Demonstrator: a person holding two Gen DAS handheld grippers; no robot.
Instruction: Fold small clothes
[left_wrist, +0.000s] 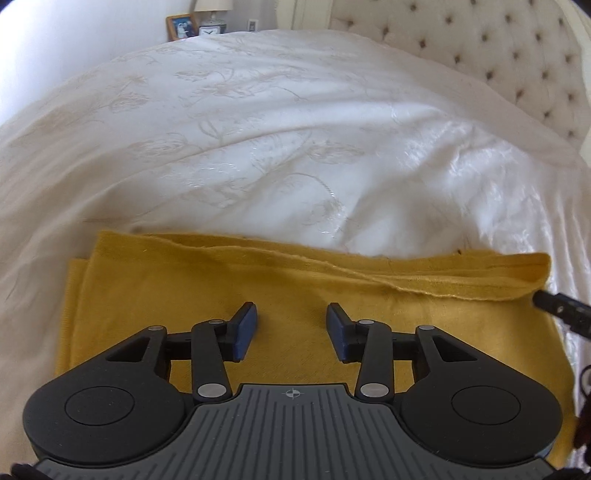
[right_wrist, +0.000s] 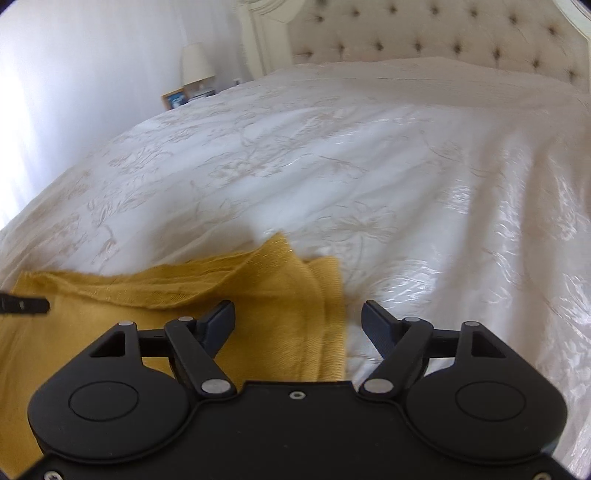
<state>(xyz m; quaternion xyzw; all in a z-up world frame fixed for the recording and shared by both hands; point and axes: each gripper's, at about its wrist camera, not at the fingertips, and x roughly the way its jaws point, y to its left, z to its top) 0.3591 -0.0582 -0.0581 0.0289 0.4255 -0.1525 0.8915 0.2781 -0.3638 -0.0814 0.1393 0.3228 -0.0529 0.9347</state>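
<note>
Mustard-yellow knit fabric, the small garment (left_wrist: 258, 295), is found lying flat on the white embroidered bedspread (left_wrist: 258, 129), already doubled over in layers, at the near edge of the bed and well apart from the tufted headboard (left_wrist: 498, 44). Stacked hems are seen along the garment's far edge, slightly ruffled and not fully aligned.

For the step in hand, judged to be the next fold or a smoothing of the layers, it is advised that both ends of the garment be taken at matching corners, all layers pinched together, and the edge carried over evenly so that the ruffled hem is not trapped in the fold.

The left gripper (left_wrist: 291, 328) is held over the middle of the garment, its jaws partly open; nothing is clamped between them, and contact with the cloth cannot be confirmed. The right gripper (right_wrist: 299, 325) is positioned over the garment's right-hand end, jaws wide apart, straddling the folded edge where cloth meets bedspread; nothing is gripped.
</note>
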